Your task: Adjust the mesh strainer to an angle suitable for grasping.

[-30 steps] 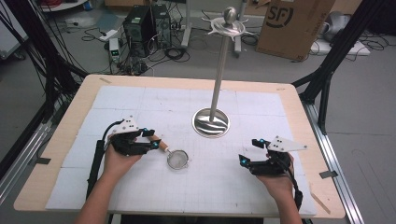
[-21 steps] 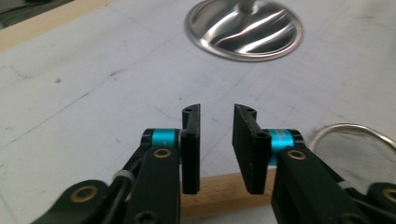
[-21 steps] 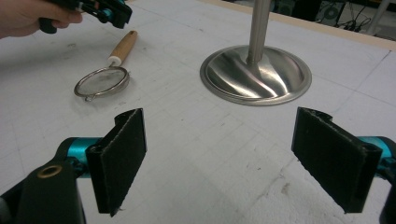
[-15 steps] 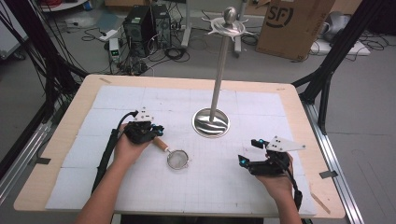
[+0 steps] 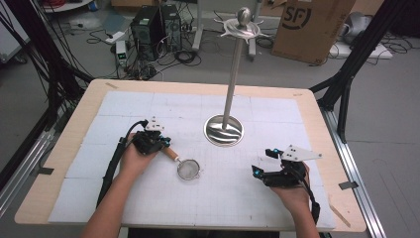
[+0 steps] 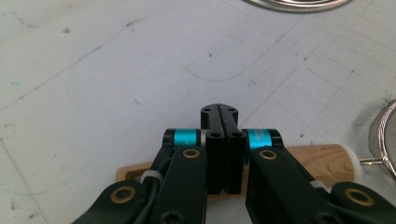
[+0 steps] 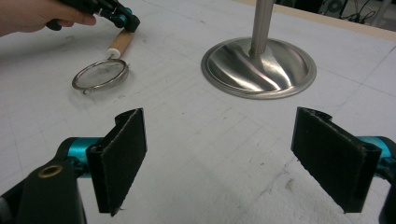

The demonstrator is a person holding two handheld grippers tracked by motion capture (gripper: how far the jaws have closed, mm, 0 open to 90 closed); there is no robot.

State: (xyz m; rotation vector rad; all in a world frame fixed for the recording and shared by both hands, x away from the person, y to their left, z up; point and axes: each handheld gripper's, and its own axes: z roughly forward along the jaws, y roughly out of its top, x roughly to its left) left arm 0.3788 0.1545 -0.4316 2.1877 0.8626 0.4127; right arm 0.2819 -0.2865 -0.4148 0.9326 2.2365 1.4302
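While left gripper (image 6: 219,112) jaws sit together above strainer handle (image 6: 322,158) | right gripper (image 7: 224,158) jaws apart | high view hides this

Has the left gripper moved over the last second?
Yes. The left gripper went up the table and right, nearer the stand base, over the strainer handle.

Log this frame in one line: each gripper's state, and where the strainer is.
left gripper: shut, above strainer's wooden handle | right gripper: open, holding nothing | strainer: flat on mat | stand: upright
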